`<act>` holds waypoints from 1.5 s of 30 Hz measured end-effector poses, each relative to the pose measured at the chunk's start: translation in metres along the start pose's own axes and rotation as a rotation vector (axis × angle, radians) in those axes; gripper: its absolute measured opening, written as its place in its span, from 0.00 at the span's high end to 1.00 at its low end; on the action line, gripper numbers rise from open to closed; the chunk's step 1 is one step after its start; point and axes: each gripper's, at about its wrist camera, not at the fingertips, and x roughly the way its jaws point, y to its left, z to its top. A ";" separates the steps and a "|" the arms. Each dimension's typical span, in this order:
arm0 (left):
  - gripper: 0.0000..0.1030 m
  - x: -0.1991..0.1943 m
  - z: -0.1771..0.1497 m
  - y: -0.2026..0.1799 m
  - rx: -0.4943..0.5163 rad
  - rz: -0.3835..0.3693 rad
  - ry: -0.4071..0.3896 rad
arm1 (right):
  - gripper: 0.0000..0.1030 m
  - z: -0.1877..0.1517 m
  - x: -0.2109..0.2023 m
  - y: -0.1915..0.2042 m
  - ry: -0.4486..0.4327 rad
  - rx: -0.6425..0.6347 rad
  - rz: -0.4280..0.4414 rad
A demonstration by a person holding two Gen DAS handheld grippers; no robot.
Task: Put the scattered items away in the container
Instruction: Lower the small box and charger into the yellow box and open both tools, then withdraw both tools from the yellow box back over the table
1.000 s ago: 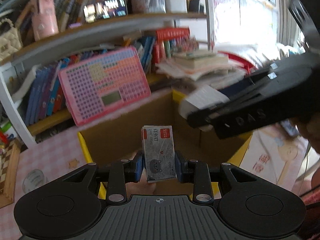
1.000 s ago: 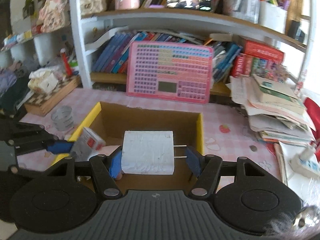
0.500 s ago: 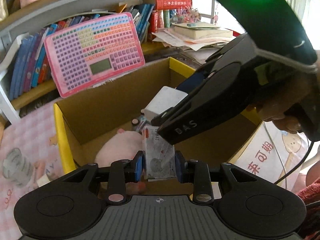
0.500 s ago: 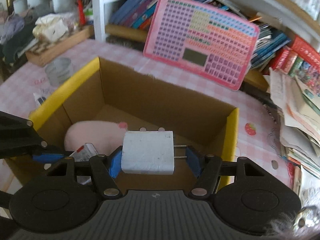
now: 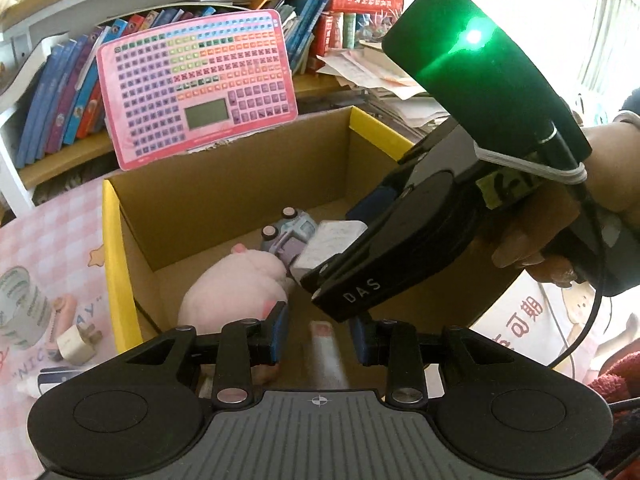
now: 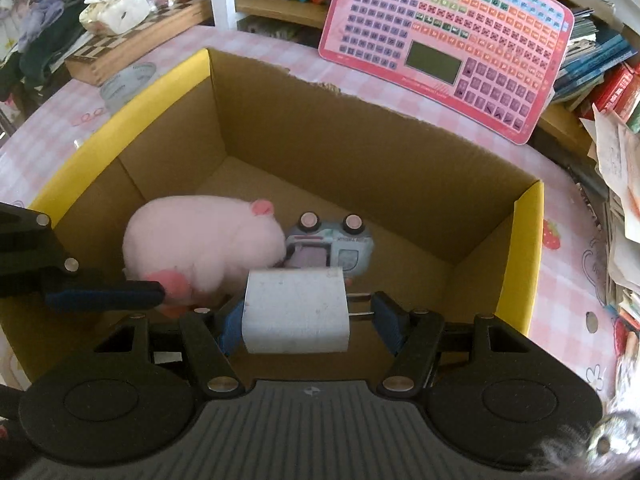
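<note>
The letters "DAS" are printed in pale type on the black finger of the right tool (image 5: 352, 240), which is seen reaching into the cardboard box (image 5: 240, 176). On the pink checked table cover (image 5: 52, 240), left of the box, the letters "NIC" and "AY" can be made out. Right of the box, red Chinese characters "可期" are printed on a white sheet (image 5: 524, 316). The markings on the pink keyboard toy (image 5: 196, 84) behind the box are too small to be read.

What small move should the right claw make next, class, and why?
Probably open the right claw. It grips the white charger above the floor of the cardboard box, beside the pink plush. The left claw is opening, with its small packet loose between its pads.
</note>
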 end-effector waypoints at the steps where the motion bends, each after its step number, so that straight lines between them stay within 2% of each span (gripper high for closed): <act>1: 0.67 0.000 0.000 0.000 0.001 0.002 -0.002 | 0.39 0.000 -0.001 0.000 -0.009 0.003 0.000; 3: 0.64 -0.001 -0.001 0.000 0.006 0.009 -0.005 | 0.38 0.001 -0.004 -0.002 -0.026 0.013 0.004; 5: 0.55 -0.004 -0.001 0.000 0.009 0.024 -0.015 | 0.37 0.002 -0.007 -0.003 -0.038 0.025 0.007; 7: 0.41 -0.008 -0.002 0.001 0.010 0.036 -0.029 | 0.35 0.001 -0.012 -0.003 -0.054 0.032 0.002; 9: 0.33 -0.014 -0.003 0.001 0.020 0.036 -0.041 | 0.32 -0.001 -0.019 -0.003 -0.079 0.041 -0.001; 12: 0.23 -0.025 -0.006 -0.001 0.043 0.041 -0.061 | 0.26 -0.003 -0.035 -0.003 -0.134 0.058 -0.005; 16: 0.09 -0.042 -0.010 -0.007 0.063 0.048 -0.103 | 0.24 -0.008 -0.056 -0.002 -0.200 0.094 -0.031; 19: 0.05 -0.053 -0.014 -0.014 0.075 0.082 -0.135 | 0.24 -0.015 -0.072 -0.001 -0.245 0.125 -0.052; 23: 0.01 -0.064 -0.022 -0.022 0.119 0.155 -0.165 | 0.21 -0.026 -0.092 0.003 -0.309 0.168 -0.080; 26: 0.01 -0.073 -0.029 -0.024 0.138 0.175 -0.184 | 0.21 -0.037 -0.105 0.008 -0.341 0.206 -0.095; 35: 0.00 -0.094 -0.041 -0.012 0.055 0.190 -0.231 | 0.21 -0.061 -0.120 0.029 -0.366 0.265 -0.129; 45: 0.00 -0.114 -0.060 0.003 0.011 0.132 -0.251 | 0.19 -0.087 -0.130 0.046 -0.404 0.421 -0.208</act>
